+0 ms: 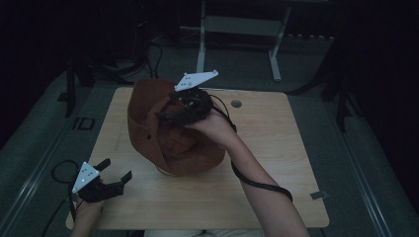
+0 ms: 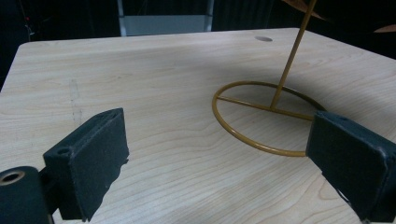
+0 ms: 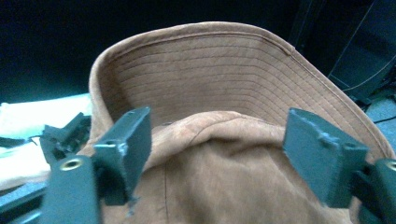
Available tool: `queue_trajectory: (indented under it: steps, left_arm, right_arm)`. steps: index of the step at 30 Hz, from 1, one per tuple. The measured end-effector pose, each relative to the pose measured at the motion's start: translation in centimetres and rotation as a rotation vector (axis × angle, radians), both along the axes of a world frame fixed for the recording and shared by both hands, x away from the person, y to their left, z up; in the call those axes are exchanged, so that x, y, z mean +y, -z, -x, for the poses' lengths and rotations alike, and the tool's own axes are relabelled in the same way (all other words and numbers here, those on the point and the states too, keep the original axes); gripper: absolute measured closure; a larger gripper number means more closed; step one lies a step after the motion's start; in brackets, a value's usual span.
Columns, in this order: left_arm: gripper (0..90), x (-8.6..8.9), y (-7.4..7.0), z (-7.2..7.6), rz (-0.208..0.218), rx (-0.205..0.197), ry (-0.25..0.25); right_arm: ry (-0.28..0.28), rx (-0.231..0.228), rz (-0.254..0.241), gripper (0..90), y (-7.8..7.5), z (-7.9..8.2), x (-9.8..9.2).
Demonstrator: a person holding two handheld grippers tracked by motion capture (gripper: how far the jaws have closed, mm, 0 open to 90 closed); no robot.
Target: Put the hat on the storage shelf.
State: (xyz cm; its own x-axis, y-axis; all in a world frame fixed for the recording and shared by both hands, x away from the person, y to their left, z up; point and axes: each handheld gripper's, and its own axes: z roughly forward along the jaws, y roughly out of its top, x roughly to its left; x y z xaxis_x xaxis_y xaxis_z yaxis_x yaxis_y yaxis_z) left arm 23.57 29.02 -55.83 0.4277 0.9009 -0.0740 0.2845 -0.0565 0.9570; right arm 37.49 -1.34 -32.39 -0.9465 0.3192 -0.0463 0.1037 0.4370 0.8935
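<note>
A brown suede hat (image 1: 173,143) rests on a thin gold wire stand (image 2: 286,70) in the middle of the wooden table (image 1: 276,163). My right gripper (image 1: 165,107) hovers at the top of the hat, pointing left. Its jaws stand open, one on each side of a fold of the crown (image 3: 210,135), and the pads do not press on it. The upturned brim (image 3: 210,70) rises behind the jaws. My left gripper (image 1: 116,169) sits low near the table's front left corner, open and holding nothing. It faces the stand's round base ring (image 2: 219,116).
A small round hole (image 1: 236,103) is in the table's far side. A white metal frame (image 1: 202,44) stands on the floor behind the table. Bare wood lies right of the hat and along the front edge. A cable (image 1: 262,183) trails under the right forearm.
</note>
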Motion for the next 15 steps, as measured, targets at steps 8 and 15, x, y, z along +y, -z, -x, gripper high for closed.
queue_trajectory:
  steps: [8, 15]
  left_arm:
    - [6.2, -0.2, 0.0, 0.0, -0.007, -0.003, 0.006]
    - [6.2, -0.4, 0.1, 0.0, -0.025, -0.010, 0.014]
  right_arm:
    - [-0.008, 0.023, -0.015, 12.6, 0.9, 0.0, -2.4]
    - [0.032, -0.003, -0.013, 12.9, 2.0, 0.1, -4.6]
